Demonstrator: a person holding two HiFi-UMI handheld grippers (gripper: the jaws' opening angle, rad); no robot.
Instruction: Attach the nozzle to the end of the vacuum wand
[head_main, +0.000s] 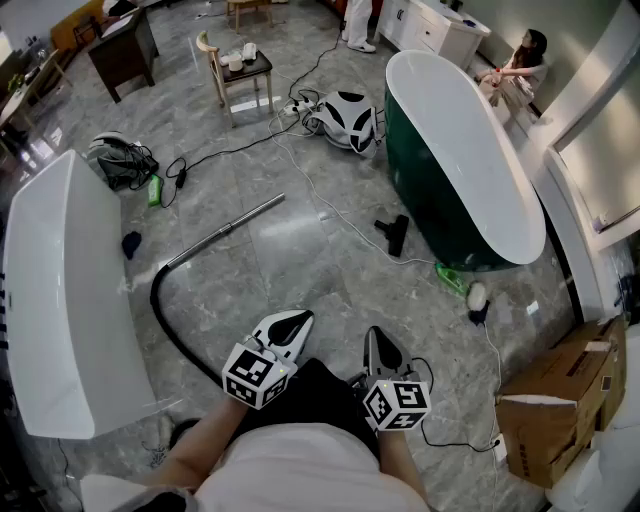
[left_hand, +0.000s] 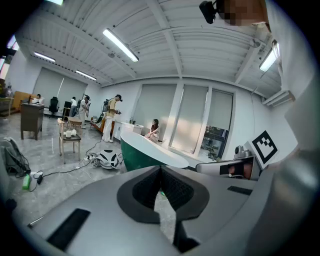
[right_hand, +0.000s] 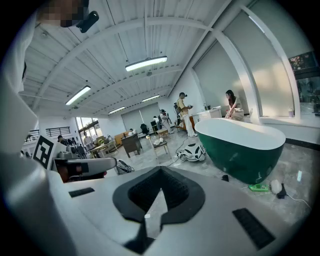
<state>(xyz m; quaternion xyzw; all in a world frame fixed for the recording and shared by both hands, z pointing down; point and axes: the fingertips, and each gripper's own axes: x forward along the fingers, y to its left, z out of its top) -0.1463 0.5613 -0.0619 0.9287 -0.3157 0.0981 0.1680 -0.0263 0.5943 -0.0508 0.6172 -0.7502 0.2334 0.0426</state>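
Both grippers are low in the head view, close to the person's body. The left gripper (head_main: 297, 320) has its jaws pressed together with nothing between them, as its own view confirms (left_hand: 161, 186). The right gripper (head_main: 378, 340) is the same, jaws together and empty (right_hand: 159, 194). Neither touches any task item.

The nozzle (head_main: 393, 232) is black and lies on the grey marble floor (head_main: 300, 270), just beside the base of the green bathtub (head_main: 440, 200). It is ahead and slightly right of the right gripper, well apart from it. It also shows in the right gripper view as a small dark shape by the tub (right_hand: 225, 177).

The vacuum wand (head_main: 225, 232) is a metal tube lying flat and diagonal on the floor, ahead and left of the left gripper and well apart from both grippers. Its upper end points toward the nozzle with open floor between, so the 2 are well apart. The black hose (head_main: 158, 305) curves from the wand's lower end back toward the person, passing near the left gripper's left side.

The vacuum body (head_main: 345, 120) sits further off near the tub's far end. A white bathtub (head_main: 60, 290) stands at the left and a cardboard box (head_main: 560, 400) at the right.
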